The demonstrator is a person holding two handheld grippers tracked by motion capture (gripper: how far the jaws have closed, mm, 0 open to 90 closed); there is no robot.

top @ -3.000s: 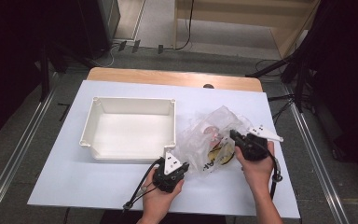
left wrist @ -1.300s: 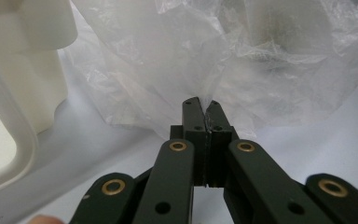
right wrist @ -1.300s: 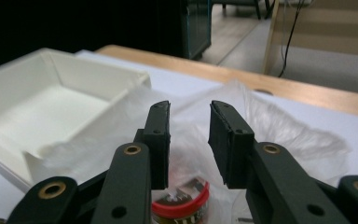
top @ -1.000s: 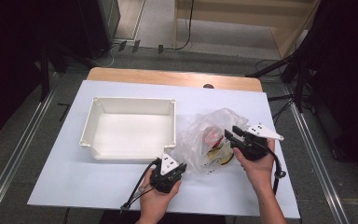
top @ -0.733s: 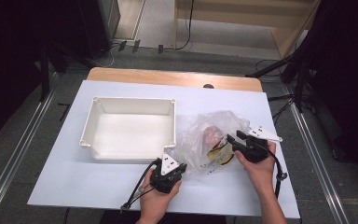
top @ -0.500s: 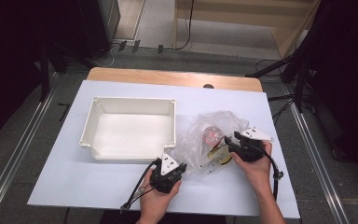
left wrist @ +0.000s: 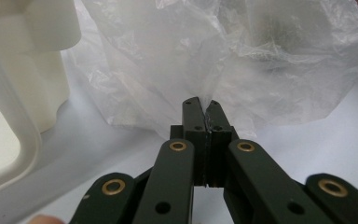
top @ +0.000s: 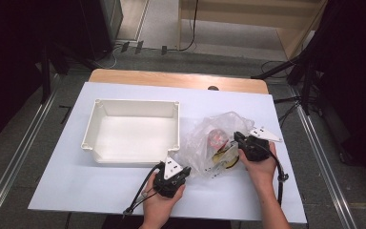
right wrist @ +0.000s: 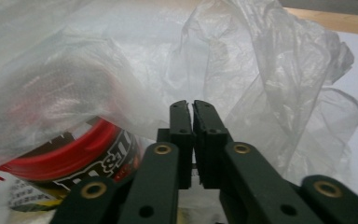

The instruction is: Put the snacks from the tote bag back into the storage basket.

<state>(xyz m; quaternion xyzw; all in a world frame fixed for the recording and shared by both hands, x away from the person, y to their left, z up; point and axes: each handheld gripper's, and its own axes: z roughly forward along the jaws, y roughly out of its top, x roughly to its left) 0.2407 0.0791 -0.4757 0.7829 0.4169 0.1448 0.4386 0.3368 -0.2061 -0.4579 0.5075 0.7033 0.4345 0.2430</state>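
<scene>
A crumpled clear plastic bag point(top: 201, 138) lies on the white table, right of centre. Inside it are a red-lidded tub point(top: 216, 137) point(right wrist: 70, 149) and some yellow items. My left gripper point(top: 187, 169) point(left wrist: 204, 103) sits at the bag's near left corner, shut with a fold of the film point(left wrist: 242, 56) pinched between its tips. At the bag's right edge my right gripper point(top: 237, 137) point(right wrist: 191, 105) has just been closing. Its jaws now stand together on the film point(right wrist: 270, 84), with the tub just to their left.
A white, empty rectangular tray point(top: 136, 102) point(left wrist: 23, 93) stands left of the bag, its near right corner close to my left gripper. The wooden table edge point(top: 181, 78) runs along the back, and cables trail from both grippers toward the front edge.
My right gripper has shifted a little left into the bag's edge and its jaws have come together. The bag has bunched slightly. The left gripper has kept still.
</scene>
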